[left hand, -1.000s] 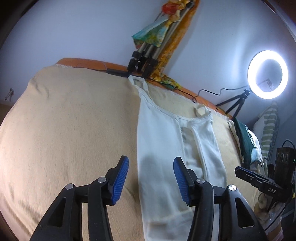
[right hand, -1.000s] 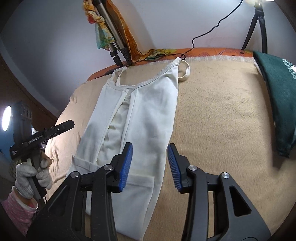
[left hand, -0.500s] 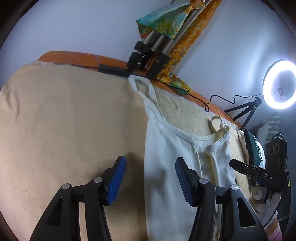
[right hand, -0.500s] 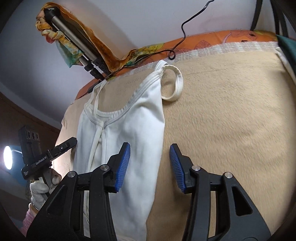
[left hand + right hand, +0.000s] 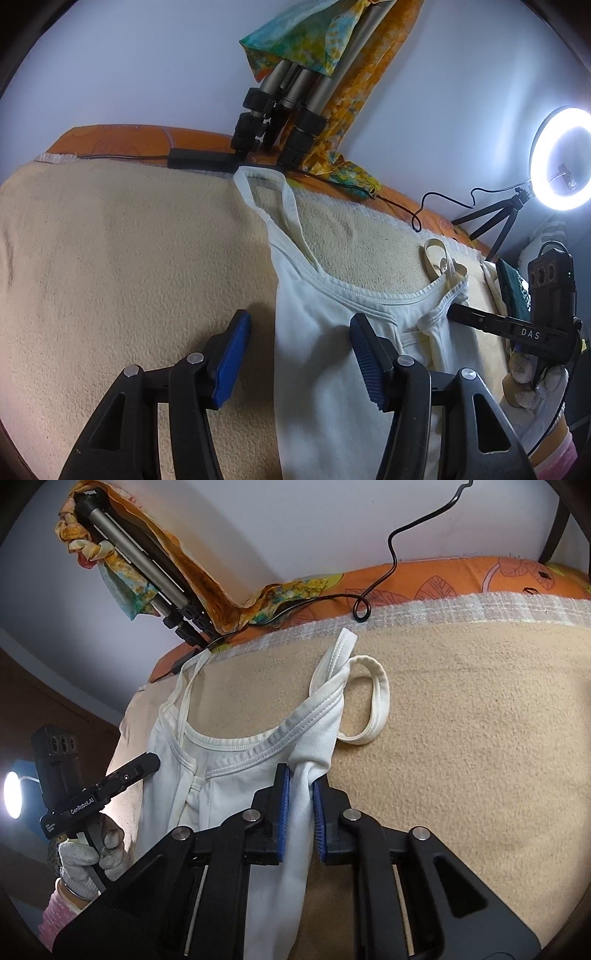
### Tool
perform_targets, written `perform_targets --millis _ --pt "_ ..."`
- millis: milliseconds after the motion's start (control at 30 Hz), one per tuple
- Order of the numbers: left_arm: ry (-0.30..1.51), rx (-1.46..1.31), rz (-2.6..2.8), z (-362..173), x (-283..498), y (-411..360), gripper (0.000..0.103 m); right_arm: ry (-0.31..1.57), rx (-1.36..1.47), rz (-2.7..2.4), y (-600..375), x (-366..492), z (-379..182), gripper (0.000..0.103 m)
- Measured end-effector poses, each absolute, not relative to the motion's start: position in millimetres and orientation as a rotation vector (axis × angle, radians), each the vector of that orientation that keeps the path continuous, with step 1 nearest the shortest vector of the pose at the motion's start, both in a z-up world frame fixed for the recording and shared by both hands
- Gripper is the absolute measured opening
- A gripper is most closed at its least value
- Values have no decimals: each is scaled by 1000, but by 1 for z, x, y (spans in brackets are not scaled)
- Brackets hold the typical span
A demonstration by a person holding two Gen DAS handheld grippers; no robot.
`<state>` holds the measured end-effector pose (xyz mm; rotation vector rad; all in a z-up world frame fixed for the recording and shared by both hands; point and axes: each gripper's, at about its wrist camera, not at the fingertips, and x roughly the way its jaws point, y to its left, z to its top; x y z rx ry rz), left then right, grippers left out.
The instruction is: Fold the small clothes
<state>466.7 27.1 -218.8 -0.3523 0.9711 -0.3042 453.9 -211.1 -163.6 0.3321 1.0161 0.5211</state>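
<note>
A white tank top [image 5: 325,369] lies lengthwise on a beige blanket [image 5: 129,258], straps toward the wall; it also shows in the right wrist view [image 5: 236,786]. My left gripper [image 5: 299,354] is open and straddles the top's left edge just below the left strap [image 5: 284,206]. My right gripper [image 5: 300,805] is shut on the top's right edge under the armhole, below the looped right strap [image 5: 373,701]. The right gripper's body shows in the left wrist view [image 5: 517,328], the left gripper's in the right wrist view [image 5: 92,790].
A folded tripod [image 5: 280,107] wrapped in patterned cloth leans on the wall at the blanket's far edge, with a black cable [image 5: 373,587]. A lit ring light [image 5: 565,162] stands at the right. A dark green garment [image 5: 513,284] lies beyond the top's right side.
Both grippers moved forward along the top toward the straps. My right gripper closed on the top's right edge under the armhole. My left gripper stayed open.
</note>
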Motion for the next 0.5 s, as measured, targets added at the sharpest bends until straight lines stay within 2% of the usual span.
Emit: perform_targets --millis 67,133,267,300,333,400,433,500 --pt "969 -362 -304 -219 470 28 57 1010 322 524 -212 453 -164 13" --pt "969 -375 -302 -219 474 29 57 1007 335 517 -214 456 -164 20" --pt "968 -381 -306 -220 481 29 54 996 357 502 -217 463 -162 21" --pt "967 -377 -300 -221 482 30 43 1000 347 507 -215 465 -163 16" --pt "973 -375 -299 -222 484 30 21 998 329 501 -213 466 -163 12" --pt "978 -390 -298 -225 487 32 10 1001 328 497 -213 468 -164 7" --pt "981 -407 -314 -226 488 34 0 1001 344 499 -214 468 -164 7" --pt "960 -422 -322 -227 488 35 0 998 355 500 -215 468 -164 6"
